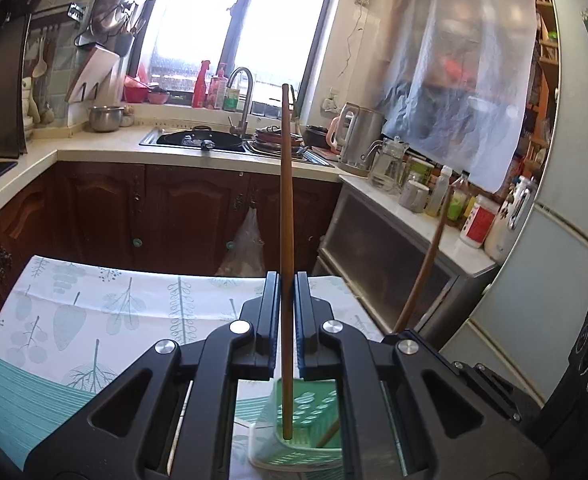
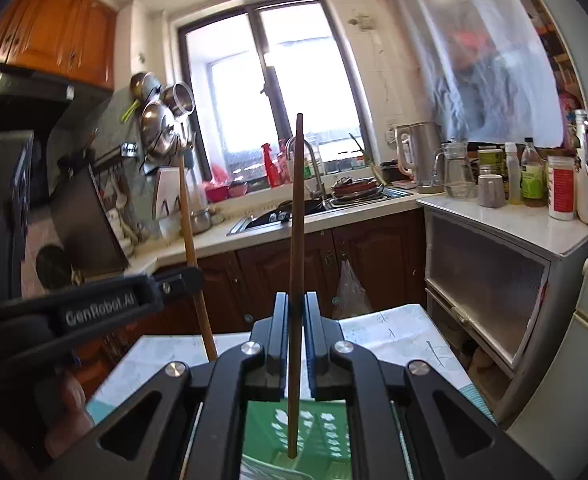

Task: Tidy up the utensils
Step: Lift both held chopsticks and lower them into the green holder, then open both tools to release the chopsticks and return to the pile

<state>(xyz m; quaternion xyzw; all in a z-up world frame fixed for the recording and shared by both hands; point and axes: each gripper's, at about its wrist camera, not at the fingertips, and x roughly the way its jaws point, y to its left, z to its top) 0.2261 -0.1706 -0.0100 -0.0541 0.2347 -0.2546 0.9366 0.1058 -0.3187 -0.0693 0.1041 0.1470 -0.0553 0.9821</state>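
Observation:
My left gripper (image 1: 287, 280) is shut on a brown wooden chopstick (image 1: 286, 200) that stands upright, its lower end inside a green perforated utensil basket (image 1: 314, 412) below the jaws. My right gripper (image 2: 297, 300) is shut on a second, darker chopstick (image 2: 296, 240), also upright, its lower end over the same green basket (image 2: 318, 428). The right gripper's chopstick (image 1: 426, 264) leans at the right of the left wrist view, with the right gripper's body beneath it. The left gripper's body (image 2: 94, 308) and its chopstick (image 2: 192, 248) show at the left of the right wrist view.
The basket stands on a table with a leaf-print cloth (image 1: 94, 312). Behind are dark wood cabinets (image 1: 174, 208), a sink with pans (image 1: 198, 140), a kettle (image 1: 358, 136) and bottles on a side counter (image 1: 446, 236). A fridge (image 1: 554, 280) stands at the right.

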